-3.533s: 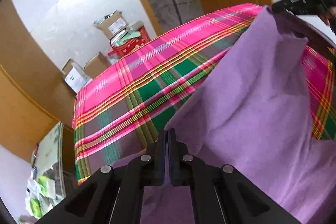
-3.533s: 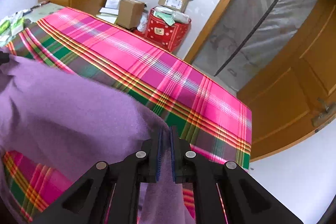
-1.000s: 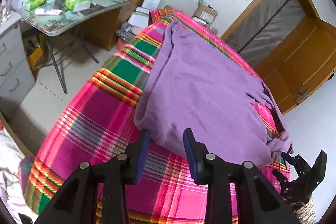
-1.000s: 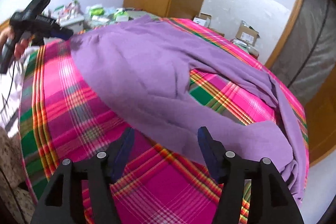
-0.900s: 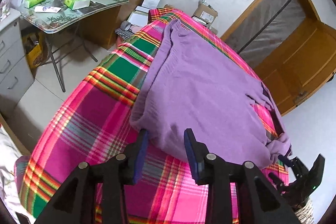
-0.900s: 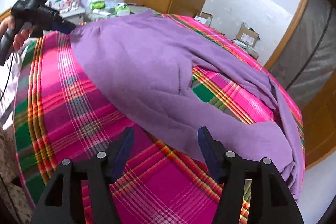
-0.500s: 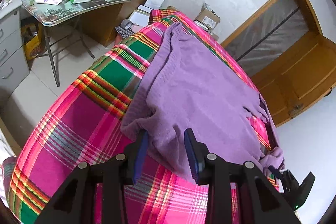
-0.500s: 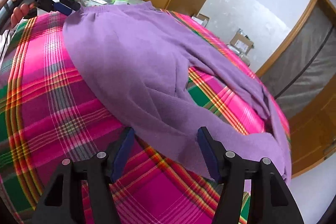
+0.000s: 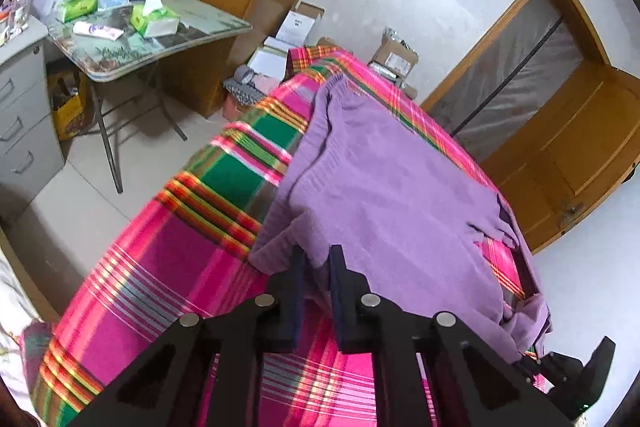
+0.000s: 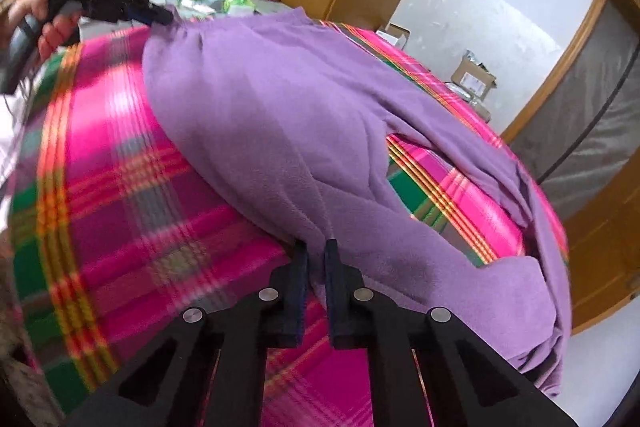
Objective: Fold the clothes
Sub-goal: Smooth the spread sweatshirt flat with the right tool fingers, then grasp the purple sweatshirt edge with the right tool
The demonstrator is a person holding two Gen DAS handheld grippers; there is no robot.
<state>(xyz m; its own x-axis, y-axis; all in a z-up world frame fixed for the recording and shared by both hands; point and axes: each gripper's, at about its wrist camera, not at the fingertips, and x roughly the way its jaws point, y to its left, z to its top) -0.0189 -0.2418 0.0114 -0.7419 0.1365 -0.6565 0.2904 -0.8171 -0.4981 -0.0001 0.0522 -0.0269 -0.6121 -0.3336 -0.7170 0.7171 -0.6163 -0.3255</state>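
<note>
A: The purple garment (image 9: 384, 179) lies spread on the bed, over the plaid cover (image 9: 168, 267) of pink, green and orange stripes. It looks soft and fleecy, with a ribbed hem at the far end. At the right side a loose part is bunched near the edge of the bed.

B: And the left gripper (image 9: 316, 259)?

A: Its dark fingers (image 9: 297, 267) are closing, and the near corner of the garment sits between them; the cloth is pinched there into small folds.

B: The right gripper (image 10: 315, 251)?

A: It is closing too. Its fingers (image 10: 301, 263) are almost together, and the near edge of the fleece goes into the narrow gap, with a crease running up from that point.

B: Anything else?

A: A folding desk (image 9: 172, 39) with a glossy top stands far left, carrying tissue packs (image 9: 154, 21). Cardboard boxes (image 9: 394, 57) lie by the white wall, beside a wooden door (image 9: 576, 155).
</note>
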